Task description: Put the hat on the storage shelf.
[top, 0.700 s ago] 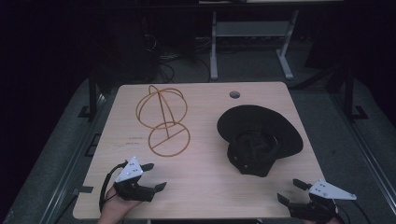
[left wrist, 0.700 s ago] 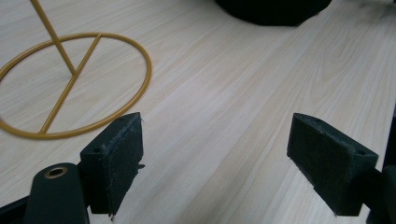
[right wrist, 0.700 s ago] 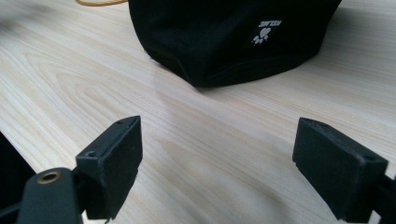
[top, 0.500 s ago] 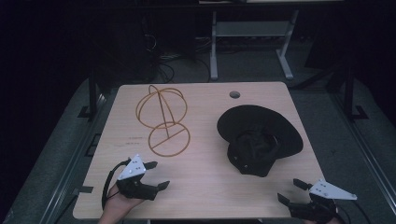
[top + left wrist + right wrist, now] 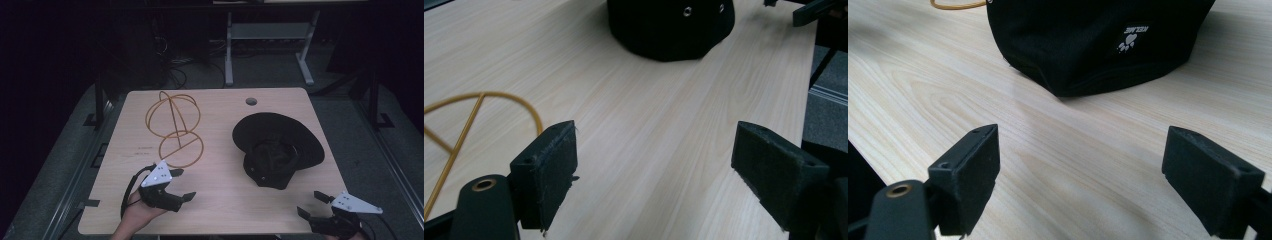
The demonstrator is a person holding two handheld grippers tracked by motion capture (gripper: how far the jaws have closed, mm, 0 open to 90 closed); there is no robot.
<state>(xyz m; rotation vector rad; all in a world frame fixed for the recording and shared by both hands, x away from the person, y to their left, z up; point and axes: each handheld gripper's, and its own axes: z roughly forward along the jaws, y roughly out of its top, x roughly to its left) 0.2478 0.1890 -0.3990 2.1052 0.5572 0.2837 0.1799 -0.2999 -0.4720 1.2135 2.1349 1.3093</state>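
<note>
A black brimmed hat [image 5: 277, 147] lies on the right half of the wooden table [image 5: 220, 210], its crown toward the near edge. A gold wire stand [image 5: 174, 127], made of rings on a round base, is at the left. My left gripper [image 5: 184, 184] hovers open just in front of the stand's base and holds nothing. In the left gripper view its jaws [image 5: 656, 170] point across bare wood toward the hat [image 5: 669, 25], with the stand's ring [image 5: 479, 115] at the left. My right gripper [image 5: 309, 203] is open at the near right corner, facing the hat [image 5: 1098, 40] with nothing between its jaws [image 5: 1080, 175].
A round cable hole [image 5: 251, 101] sits near the table's far edge. A grey metal frame [image 5: 270, 35] and cables stand on the dark floor behind. The table's right edge [image 5: 811, 65] drops off close to the right gripper [image 5: 814, 10].
The left gripper has edged slightly to the right along the near side of the table. The right gripper, the hat and the stand have stayed put.
</note>
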